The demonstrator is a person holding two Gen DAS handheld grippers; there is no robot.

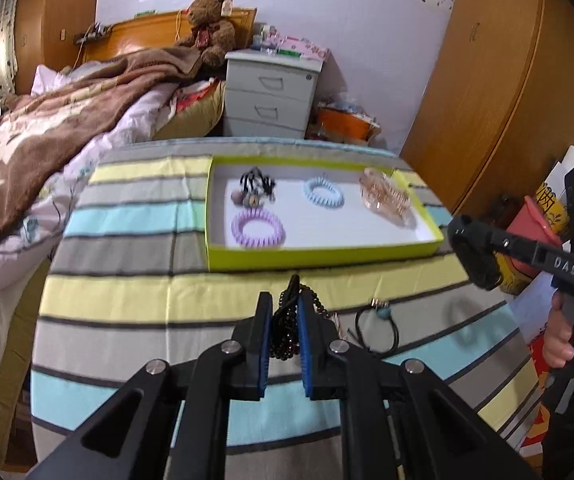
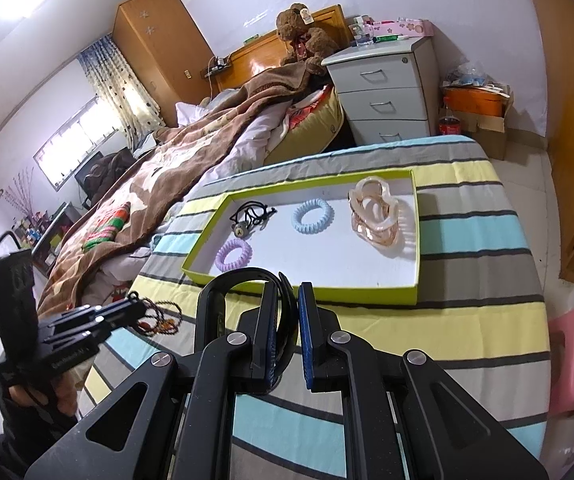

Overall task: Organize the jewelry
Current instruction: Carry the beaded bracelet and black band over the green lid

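1. Gripping a bunched dark bead necklace (image 1: 287, 320), the left gripper (image 1: 286, 312) has its blue pads closed onto the strands. Loops spill out either side and hang below, over the near part of the striped bedcover (image 1: 127, 296).
2. Handling judgement: the necklace looks light, limp and prone to swinging or snagging. A pinch across several strands at once, as now, seems the safest hold, since a single strand could slide through the pads.
3. The left gripper points downward and forward toward the near wall of the green tray (image 1: 223, 258), with the person's hand behind it.
4. The right gripper (image 2: 286, 308) is clamped on a black hairband (image 2: 233, 284), a stiff springy arch gripped at one end. It should carry without drooping.
5. The right gripper angles down at the near edge of the bedcover, beside the tray's near right corner.
6. A black hair tie with a turquoise bead (image 1: 383, 314) lies loose on the bedcover just right of the necklace. It is soft and flat, and best taken at the bead.
7. Farther off, inside the tray:
   - a purple coil tie (image 1: 258, 228), near left
   - a black tie bundle (image 1: 256, 188), far left
   - a blue coil tie (image 1: 323, 192), far centre
   - a clear amber chain piece (image 1: 385, 196), far right; it looks rigid and scratch-prone
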